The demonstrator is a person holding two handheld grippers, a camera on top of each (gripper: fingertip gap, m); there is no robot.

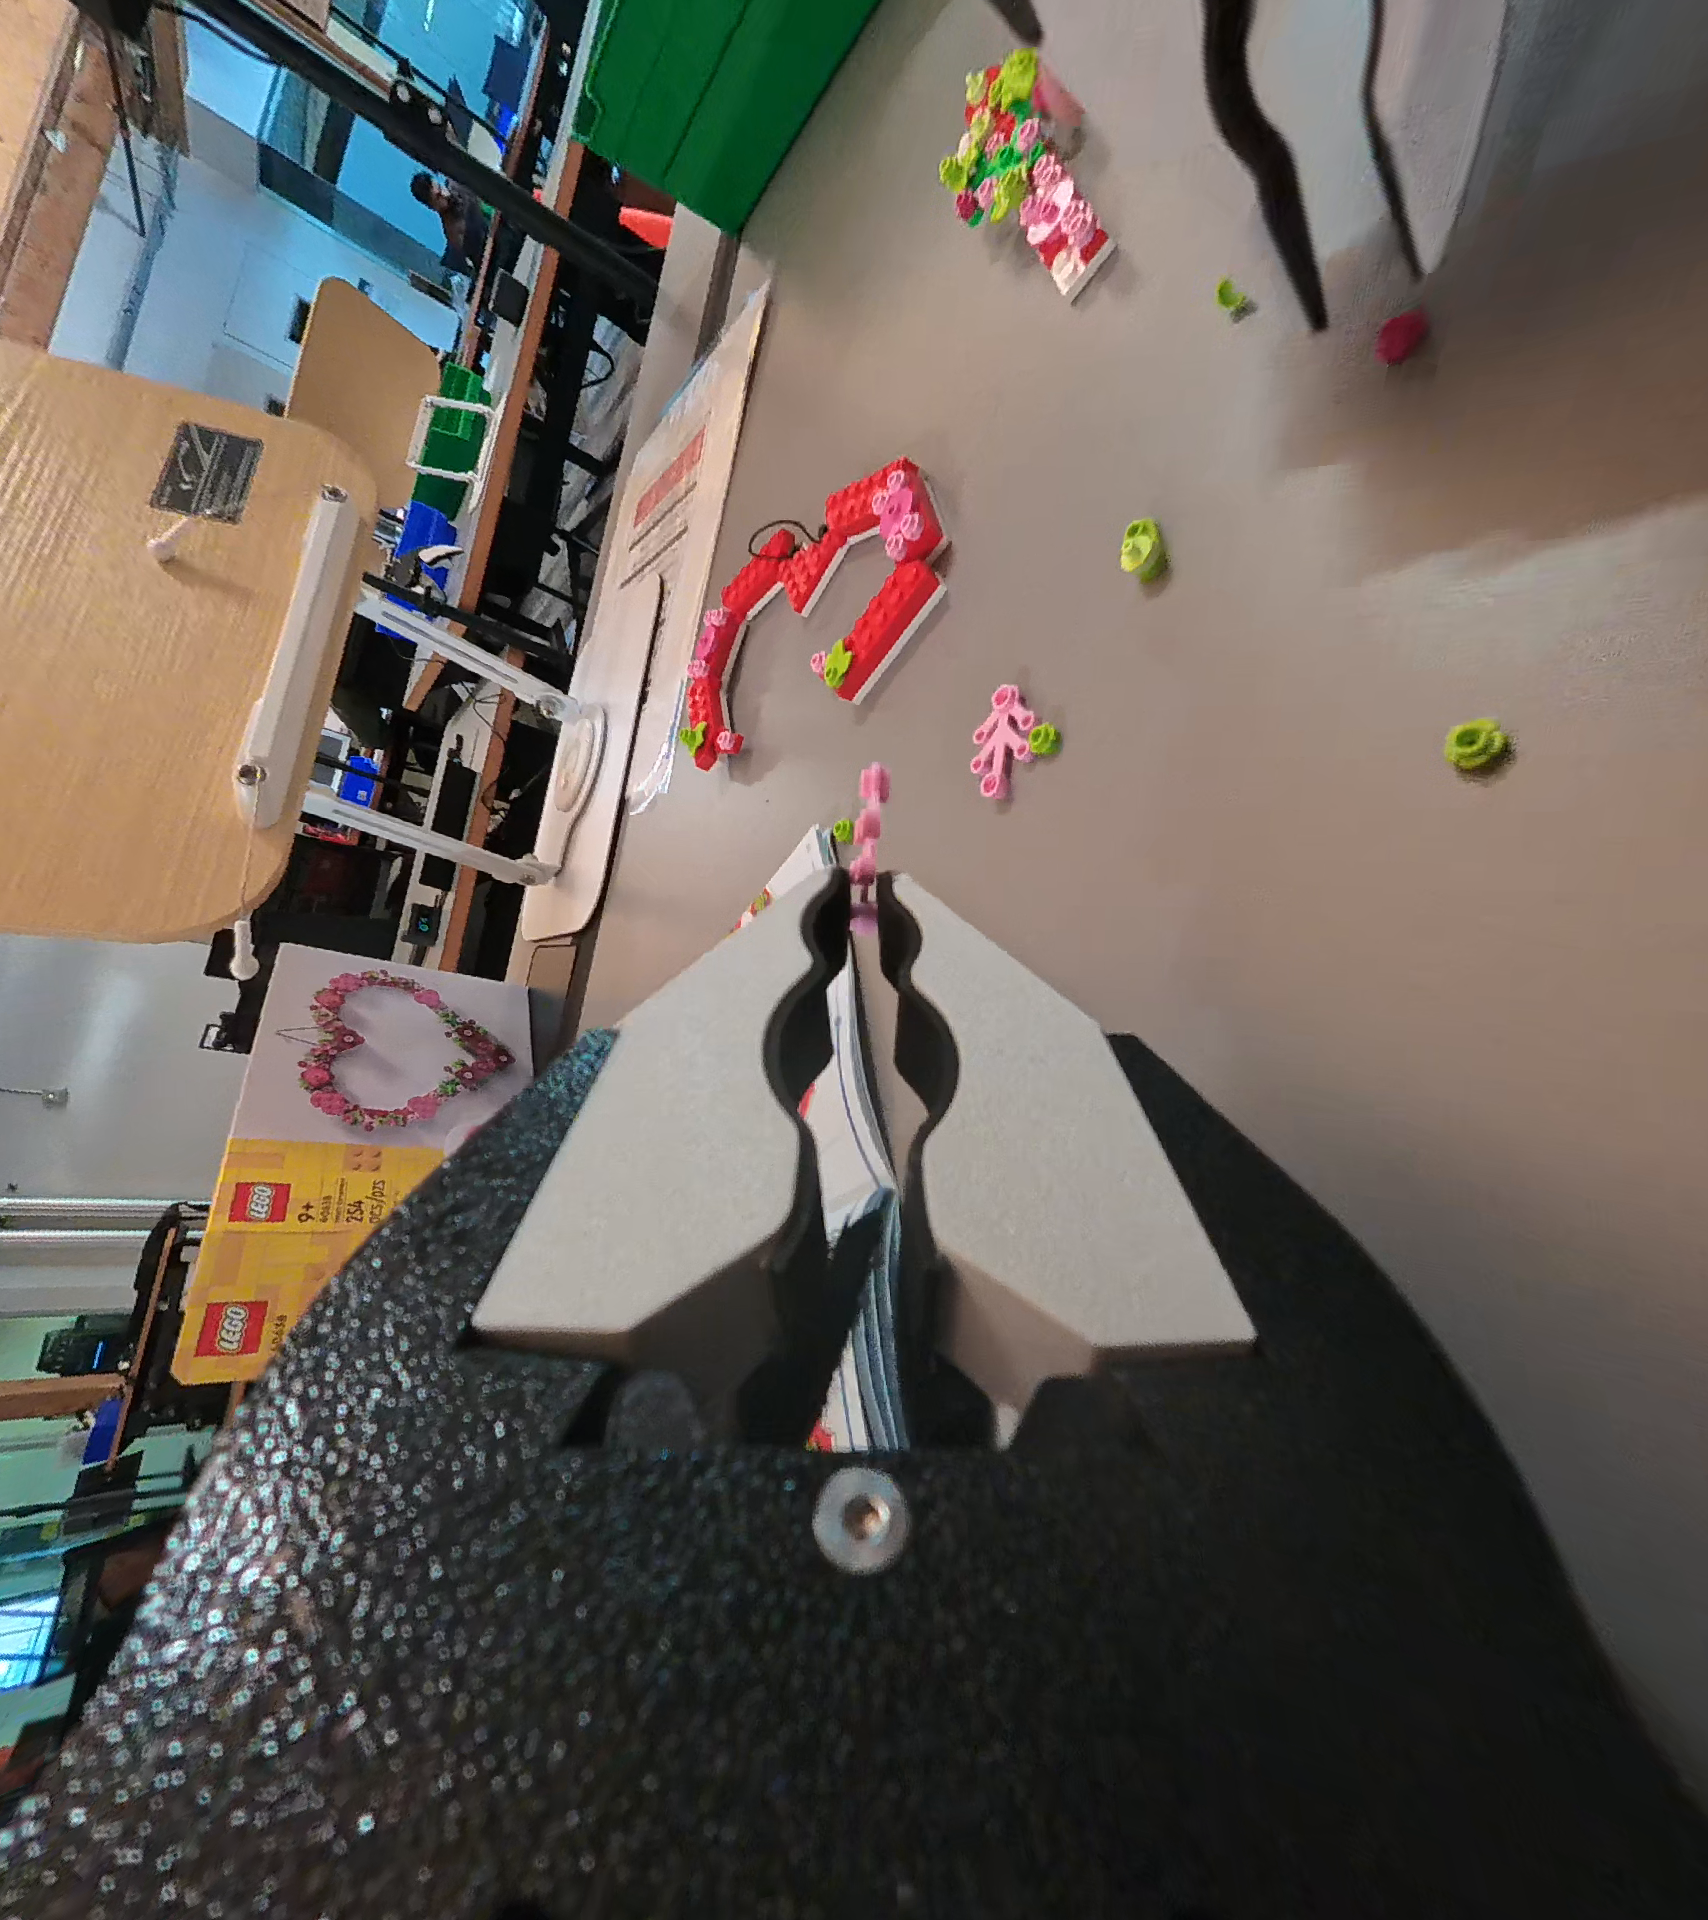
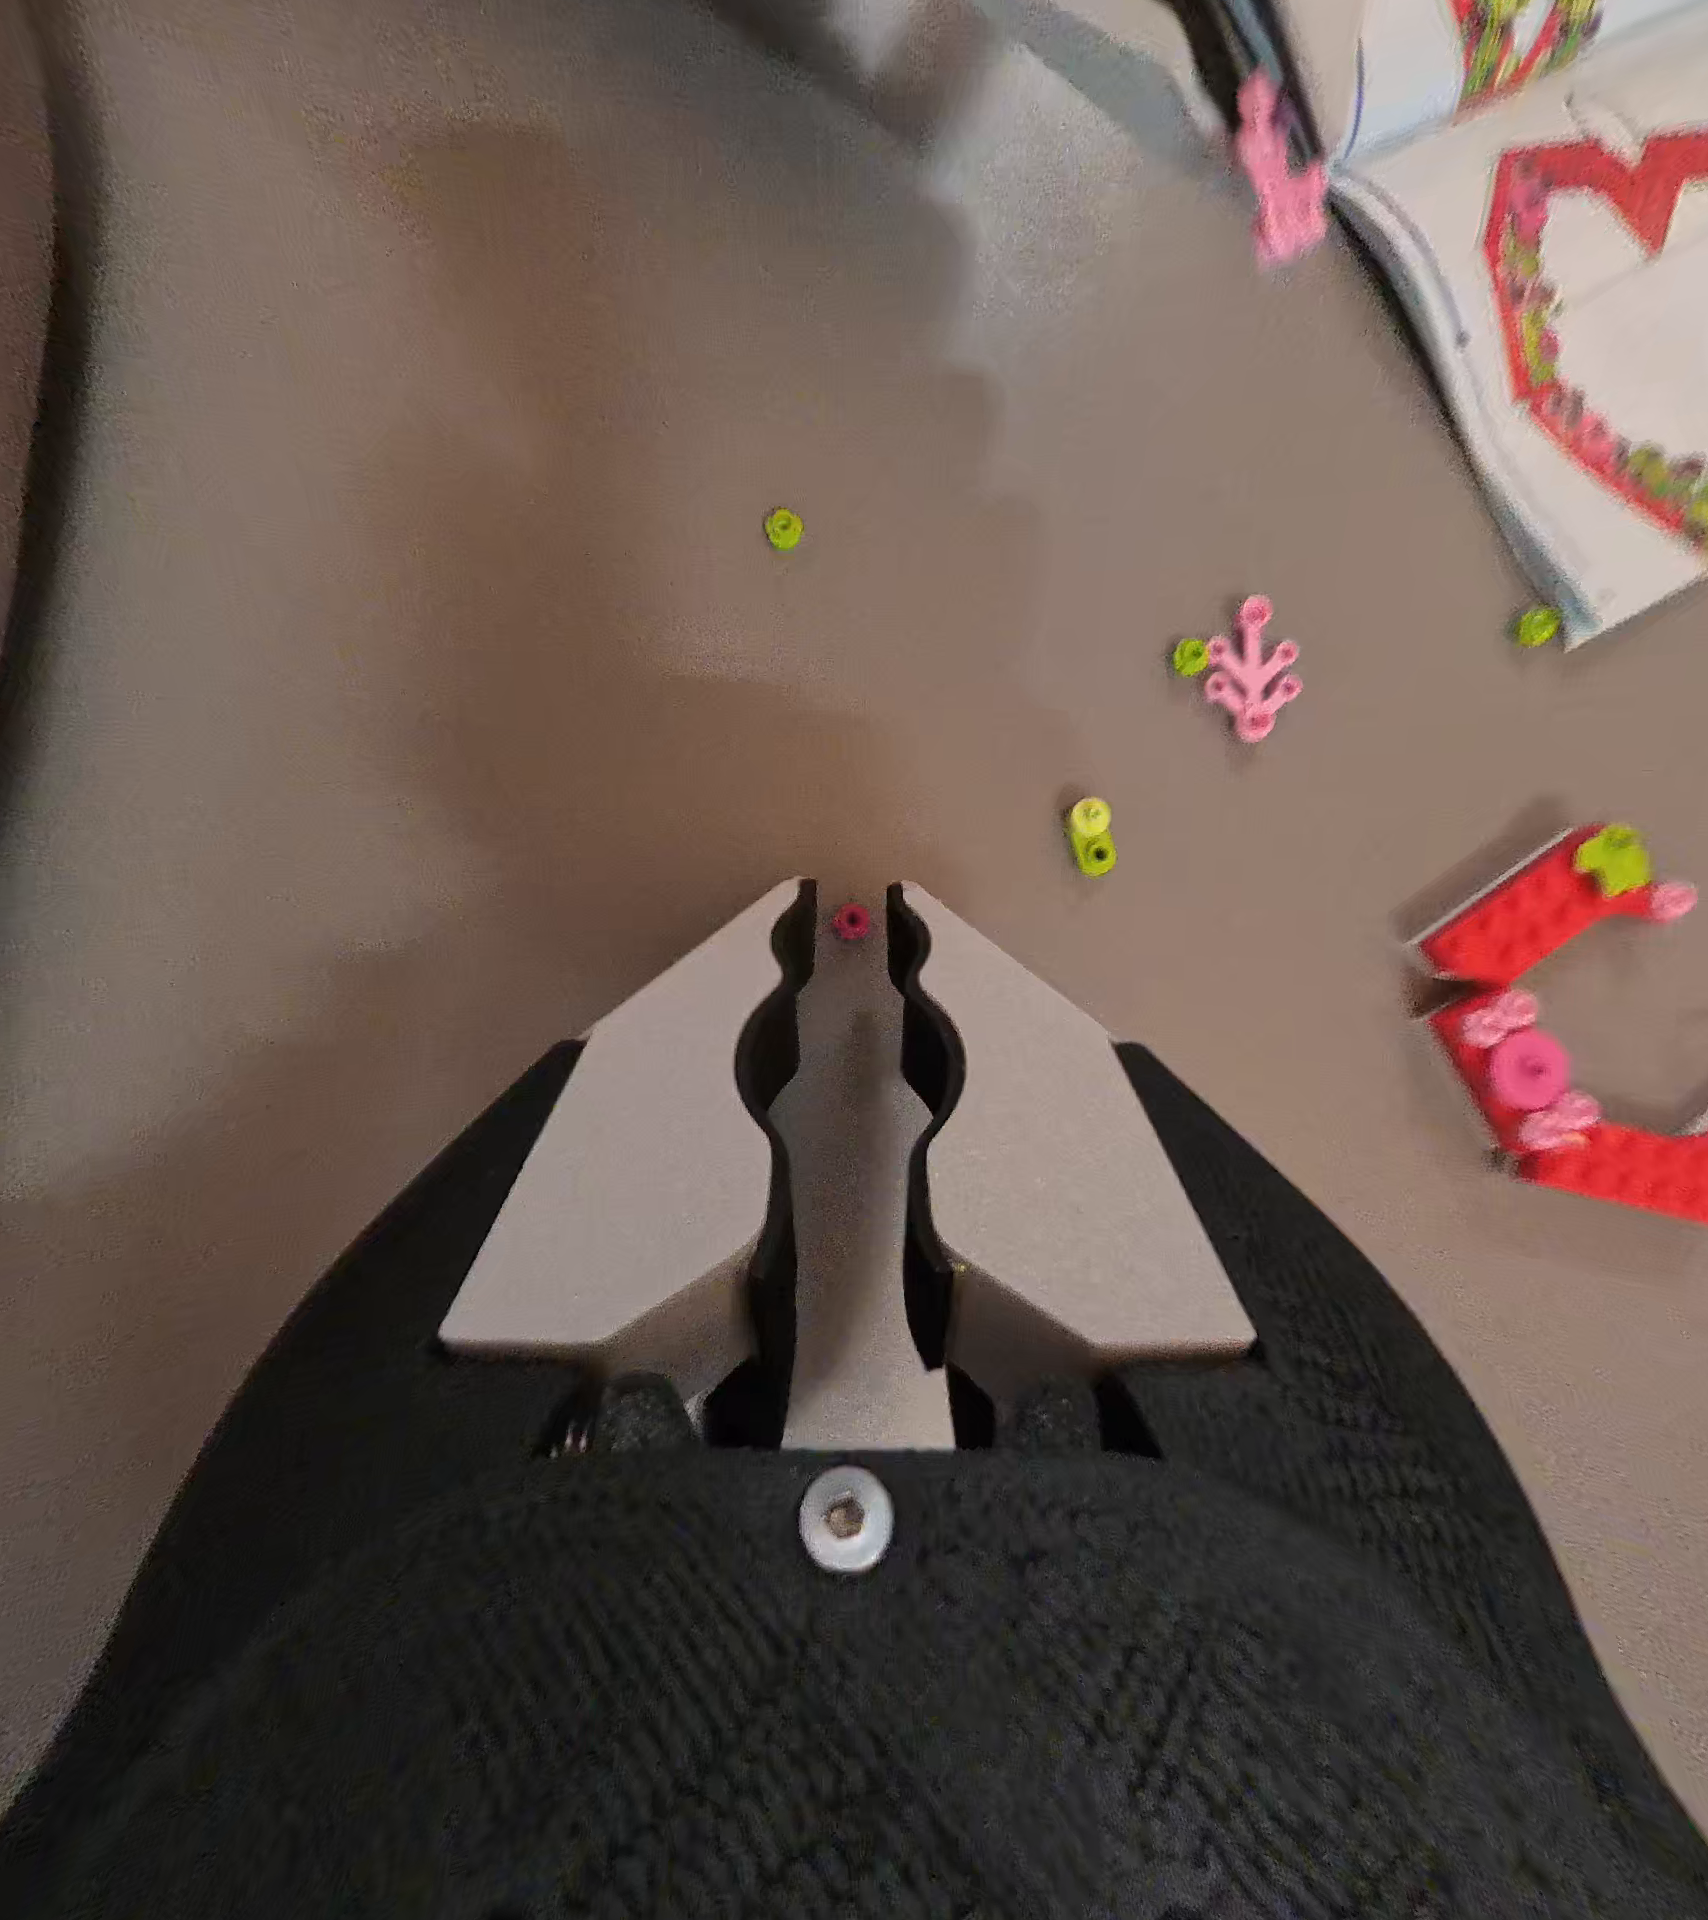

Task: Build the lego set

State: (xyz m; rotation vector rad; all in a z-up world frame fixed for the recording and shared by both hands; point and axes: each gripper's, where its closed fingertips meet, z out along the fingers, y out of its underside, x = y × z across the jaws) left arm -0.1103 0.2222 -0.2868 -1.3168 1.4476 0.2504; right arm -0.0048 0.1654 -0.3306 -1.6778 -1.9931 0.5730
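My left gripper (image 1: 865,896) is shut on a pink branch piece (image 1: 869,821), held above the grey table; the piece also shows blurred in the right wrist view (image 2: 1276,182). My right gripper (image 2: 850,896) is open and low over the table, with a small magenta round stud (image 2: 850,921) lying between its fingertips, not touching them. In the left wrist view the right gripper's fingers (image 1: 1286,208) stand above that stud (image 1: 1401,338). The partly built red heart frame (image 1: 829,592) lies on the table, also seen in the right wrist view (image 2: 1598,1049).
A second pink branch (image 2: 1250,670) and loose lime pieces (image 2: 1091,836) lie on the table. A pile of flower pieces (image 1: 1026,166) sits beside a green bin (image 1: 715,94). The open instruction booklet (image 2: 1639,343) and the set's box (image 1: 351,1143) lie near the left gripper. My right fingertips sit around 12 cm from my left ones.
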